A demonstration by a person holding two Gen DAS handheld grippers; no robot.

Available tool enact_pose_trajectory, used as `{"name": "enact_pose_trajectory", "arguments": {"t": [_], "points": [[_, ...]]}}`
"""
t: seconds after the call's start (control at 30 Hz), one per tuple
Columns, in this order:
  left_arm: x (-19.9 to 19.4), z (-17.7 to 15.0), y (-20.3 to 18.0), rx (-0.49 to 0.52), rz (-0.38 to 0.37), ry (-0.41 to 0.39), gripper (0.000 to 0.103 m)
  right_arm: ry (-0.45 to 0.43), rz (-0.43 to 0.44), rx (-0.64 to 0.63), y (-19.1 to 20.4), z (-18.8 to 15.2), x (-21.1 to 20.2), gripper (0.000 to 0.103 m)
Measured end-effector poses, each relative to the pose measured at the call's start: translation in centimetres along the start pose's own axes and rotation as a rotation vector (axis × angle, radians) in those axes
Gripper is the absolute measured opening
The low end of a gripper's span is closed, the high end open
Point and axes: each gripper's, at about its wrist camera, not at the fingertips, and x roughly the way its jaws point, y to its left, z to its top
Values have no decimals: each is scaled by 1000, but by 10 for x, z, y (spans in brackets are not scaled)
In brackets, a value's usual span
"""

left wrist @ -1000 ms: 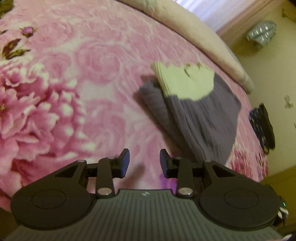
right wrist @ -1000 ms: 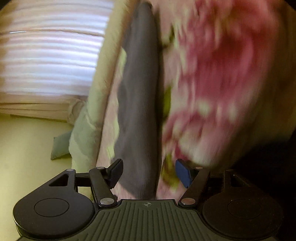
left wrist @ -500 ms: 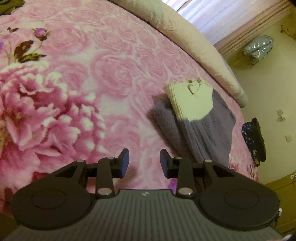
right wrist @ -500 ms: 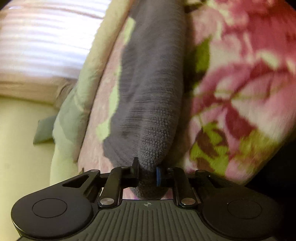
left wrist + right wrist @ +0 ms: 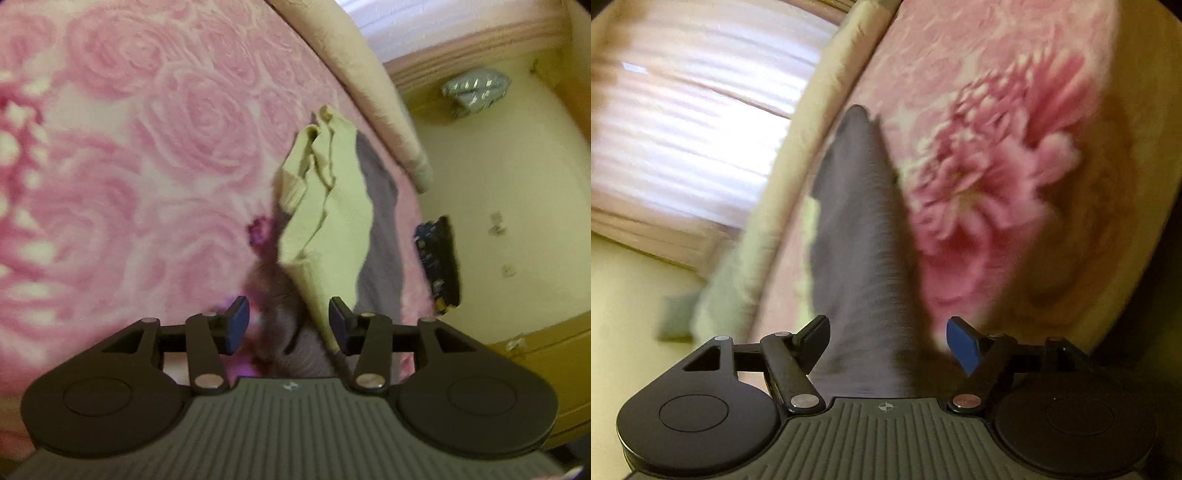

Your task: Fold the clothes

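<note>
Looking: the grey and yellow knit top (image 5: 332, 221) lies bunched in layers on the pink flower blanket (image 5: 147, 147).
Left gripper (image 5: 288, 325): fingers wide apart, holding nothing; the yellow edge sits between them.
Right gripper (image 5: 886, 343): fingers wide apart, holding nothing; the grey part (image 5: 857, 240) runs up between them.
Stage: could be mid-fold or just set down.
Doing it well: pinch only edges, keep both sides level, lay flat.

Knit cloth garment (image 5: 332, 206), plush blanket (image 5: 147, 166)
</note>
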Motion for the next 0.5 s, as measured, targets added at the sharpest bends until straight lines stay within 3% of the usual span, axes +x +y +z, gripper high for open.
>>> {"name": "enact_pose_trajectory", "arguments": {"t": [0.2, 0.27, 0.33, 0.37, 0.4, 0.5], "points": [[20, 11, 13, -107, -109, -43, 48, 91, 30, 44, -9, -13, 46, 72], [26, 9, 9, -83, -99, -27, 45, 110, 13, 47, -8, -12, 56, 64], [32, 7, 5, -59, -90, -11, 42, 129, -6, 51, -8, -9, 65, 40], [35, 6, 3, -47, -86, -2, 39, 139, -16, 53, -7, -8, 70, 34], [38, 5, 1, -35, -81, 6, 24, 146, -16, 52, -7, -4, 72, 20], [48, 3, -5, 2, -68, 29, 20, 165, -19, 21, 2, 6, 68, 14]]}}
